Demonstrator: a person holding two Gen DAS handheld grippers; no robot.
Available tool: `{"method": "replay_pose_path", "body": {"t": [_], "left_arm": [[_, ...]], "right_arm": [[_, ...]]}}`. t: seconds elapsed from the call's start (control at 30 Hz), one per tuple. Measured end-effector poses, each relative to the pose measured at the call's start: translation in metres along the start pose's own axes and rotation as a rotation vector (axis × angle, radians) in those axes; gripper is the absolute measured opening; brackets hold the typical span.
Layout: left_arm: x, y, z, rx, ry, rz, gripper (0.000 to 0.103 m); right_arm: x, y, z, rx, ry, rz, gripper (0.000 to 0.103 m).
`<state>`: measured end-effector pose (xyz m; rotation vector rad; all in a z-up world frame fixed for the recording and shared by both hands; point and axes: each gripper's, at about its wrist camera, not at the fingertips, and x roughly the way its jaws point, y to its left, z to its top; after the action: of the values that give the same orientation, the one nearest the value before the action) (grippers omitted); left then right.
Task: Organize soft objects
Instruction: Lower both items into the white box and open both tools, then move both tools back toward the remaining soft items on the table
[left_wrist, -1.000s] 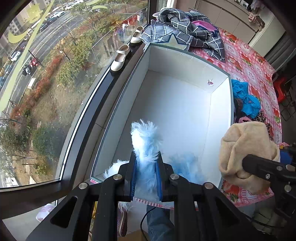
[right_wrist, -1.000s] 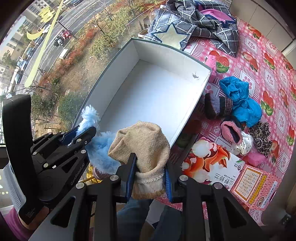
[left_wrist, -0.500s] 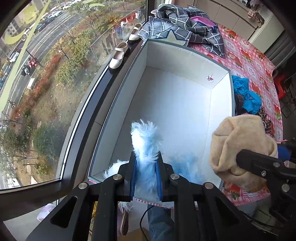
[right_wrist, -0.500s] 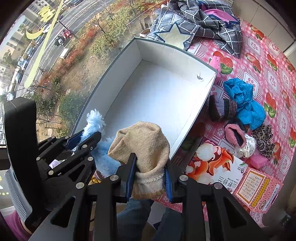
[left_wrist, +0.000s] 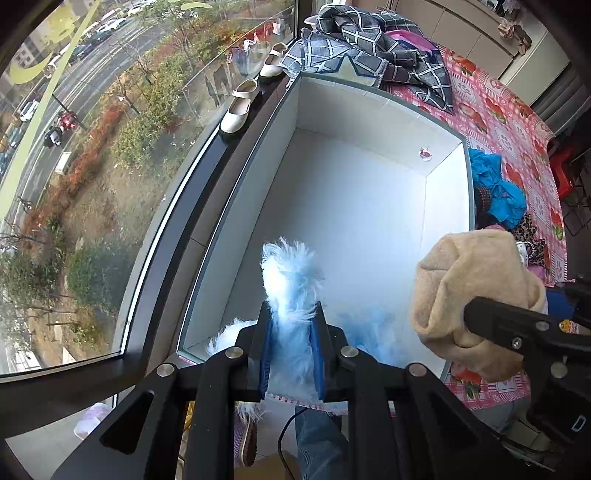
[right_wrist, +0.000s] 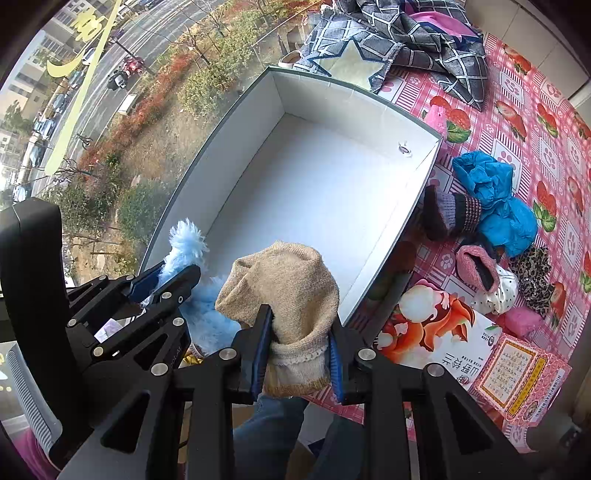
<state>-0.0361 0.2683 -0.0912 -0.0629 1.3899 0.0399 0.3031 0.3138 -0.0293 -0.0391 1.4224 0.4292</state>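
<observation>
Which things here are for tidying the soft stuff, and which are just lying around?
For the job: fluffy blue piece in left hand-held gripper; beige sock in right hand-held gripper; white box.
Lying about: white shoes, printed cartons.

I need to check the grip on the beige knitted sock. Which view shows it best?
Right wrist view: the beige knitted sock sits centred, cuff pinched between the right tongs. The left wrist view shows only its bunched side.

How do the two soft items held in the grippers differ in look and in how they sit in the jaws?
The blue fluffy item in the left gripper is long-haired and shaggy; the beige knit sock in the right gripper is smooth and ribbed at its cuff. The fluffy item sticks up thin; the sock bulges in a rounded bundle. Both are clamped above the near end of the white box.
</observation>
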Motion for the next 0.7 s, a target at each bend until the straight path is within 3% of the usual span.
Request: {"method": "replay_pose_path", "body": {"t": [0.3, 0.33, 0.4, 0.43, 0.47, 0.5, 0.53, 0.57, 0.63, 0.7], "left_arm": [[0.0, -0.002, 0.001, 0.004, 0.003, -0.006, 0.02], [0.0, -0.002, 0.001, 0.006, 0.001, -0.012, 0.023], [-0.001, -0.003, 0.001, 0.012, -0.003, -0.017, 0.039], [-0.003, -0.004, 0.001, 0.013, -0.01, -0.019, 0.052], [-0.005, -0.005, 0.001, 0.016, -0.021, -0.02, 0.063], [-0.007, -0.006, 0.001, 0.02, -0.031, -0.02, 0.068], [-0.008, -0.006, 0.001, 0.025, -0.039, -0.013, 0.075], [-0.01, -0.007, 0.001, 0.028, -0.048, -0.012, 0.083], [-0.012, -0.007, 0.002, 0.024, -0.057, -0.02, 0.084], [-0.011, -0.006, 0.003, 0.014, -0.05, -0.048, 0.091]], "right_arm": [[0.002, 0.001, 0.003, -0.001, 0.0, 0.003, 0.029], [0.003, 0.001, 0.003, -0.001, 0.001, 0.008, 0.029], [0.003, 0.0, 0.003, 0.0, 0.006, 0.019, 0.03], [0.004, 0.0, 0.003, 0.001, 0.01, 0.022, 0.035], [0.004, 0.0, 0.003, 0.003, 0.01, 0.021, 0.052], [0.003, -0.001, 0.003, 0.004, 0.005, 0.018, 0.061], [0.001, -0.002, 0.002, 0.004, -0.009, 0.011, 0.067], [-0.002, -0.002, 0.002, 0.002, -0.023, -0.003, 0.067], [-0.004, -0.004, 0.003, 0.0, -0.025, -0.005, 0.068], [-0.007, -0.008, 0.004, 0.014, -0.027, -0.001, 0.085]]}}
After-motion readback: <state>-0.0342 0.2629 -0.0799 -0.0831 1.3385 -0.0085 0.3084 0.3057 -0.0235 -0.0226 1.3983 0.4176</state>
